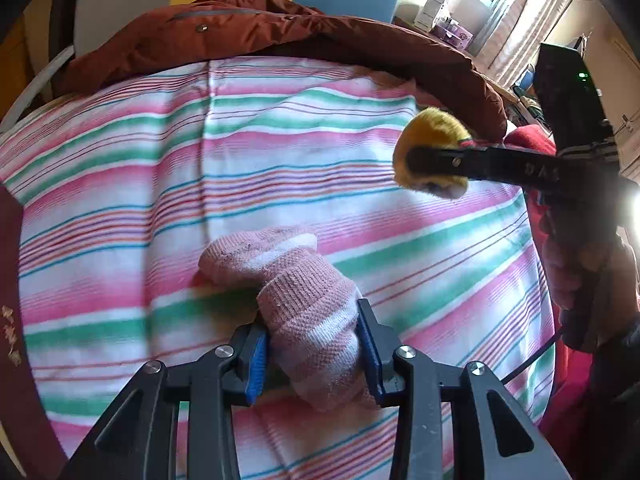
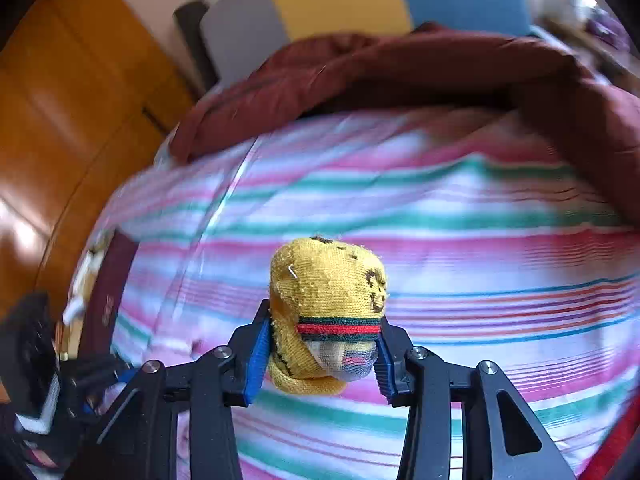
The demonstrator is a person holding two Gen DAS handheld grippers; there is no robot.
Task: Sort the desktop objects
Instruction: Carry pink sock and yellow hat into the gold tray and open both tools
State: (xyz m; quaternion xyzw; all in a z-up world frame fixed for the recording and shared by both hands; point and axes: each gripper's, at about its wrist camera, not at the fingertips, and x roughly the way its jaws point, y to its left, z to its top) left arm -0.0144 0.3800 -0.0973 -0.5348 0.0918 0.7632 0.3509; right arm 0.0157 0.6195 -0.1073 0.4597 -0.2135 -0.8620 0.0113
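Gripping a pink sock (image 1: pixel 304 304) left, yellow sock (image 2: pixel 328 304) right.

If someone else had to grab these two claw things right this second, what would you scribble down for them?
Left claw: shut on the pink sock bundle, whose far end seems to rest on the striped sheet.
Right claw: shut on the yellow sock bundle, held clear above the sheet.
Surroundings: a dark red jacket lies along the sheet's far edge.
Done: both bundles are gripped.
Left: carry each to its sorting spot and let go. No bin or pile shows in either view, so find out where they belong first.
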